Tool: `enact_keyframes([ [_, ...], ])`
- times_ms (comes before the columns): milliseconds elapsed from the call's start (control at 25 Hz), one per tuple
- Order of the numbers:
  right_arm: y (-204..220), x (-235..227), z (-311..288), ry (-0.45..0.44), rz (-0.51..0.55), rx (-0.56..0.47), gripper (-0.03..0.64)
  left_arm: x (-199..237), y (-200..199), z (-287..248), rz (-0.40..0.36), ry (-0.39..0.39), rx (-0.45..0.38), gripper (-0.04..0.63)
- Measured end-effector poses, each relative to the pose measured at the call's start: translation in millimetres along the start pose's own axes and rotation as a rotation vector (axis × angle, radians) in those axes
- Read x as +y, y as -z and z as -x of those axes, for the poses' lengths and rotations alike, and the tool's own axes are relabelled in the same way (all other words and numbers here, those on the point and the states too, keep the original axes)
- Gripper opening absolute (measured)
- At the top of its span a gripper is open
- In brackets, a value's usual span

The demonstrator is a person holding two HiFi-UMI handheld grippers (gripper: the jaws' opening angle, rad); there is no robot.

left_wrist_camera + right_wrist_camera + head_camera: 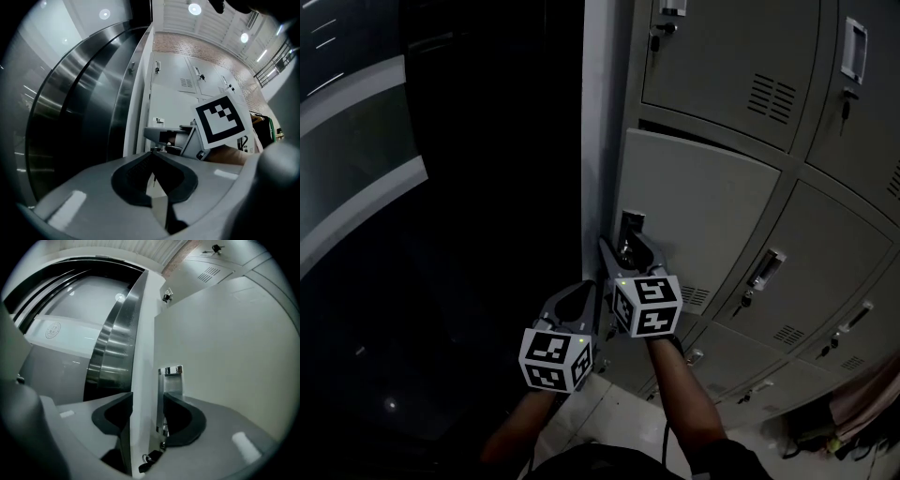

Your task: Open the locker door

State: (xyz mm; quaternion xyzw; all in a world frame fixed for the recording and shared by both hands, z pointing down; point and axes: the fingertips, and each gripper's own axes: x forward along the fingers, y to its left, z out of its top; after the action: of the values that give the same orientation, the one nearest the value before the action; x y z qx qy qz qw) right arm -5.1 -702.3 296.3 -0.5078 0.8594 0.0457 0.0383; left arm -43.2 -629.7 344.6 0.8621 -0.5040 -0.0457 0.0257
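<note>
The locker door [703,206] is seen slightly ajar in the left column of the locker bank [825,281]. Its left edge, at the metal handle [171,371], is clamped between the jaws of the right gripper [146,413]. The left gripper [152,157] is held just beside it, clenched on nothing.

The right tool [628,249] is being held at the left edge of the grey locker door [703,202], with its jaws being set to either side of the handle [631,225]. The left tool [577,296] is being held lower and just to its left, beside the dark panel [487,187].
</note>
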Motion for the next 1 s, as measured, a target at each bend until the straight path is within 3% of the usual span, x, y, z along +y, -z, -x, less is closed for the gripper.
enact_keyframes([
  [440, -9, 36, 65, 0.056, -0.015, -0.006, 0.155, -24, -4, 53, 0.013, 0.055, 0.006, 0.005],
  [1000, -19, 46, 164, 0.197, -0.001, 0.009, 0.123, -87, 1, 122, 0.036, 0.166, 0.014, 0.005],
])
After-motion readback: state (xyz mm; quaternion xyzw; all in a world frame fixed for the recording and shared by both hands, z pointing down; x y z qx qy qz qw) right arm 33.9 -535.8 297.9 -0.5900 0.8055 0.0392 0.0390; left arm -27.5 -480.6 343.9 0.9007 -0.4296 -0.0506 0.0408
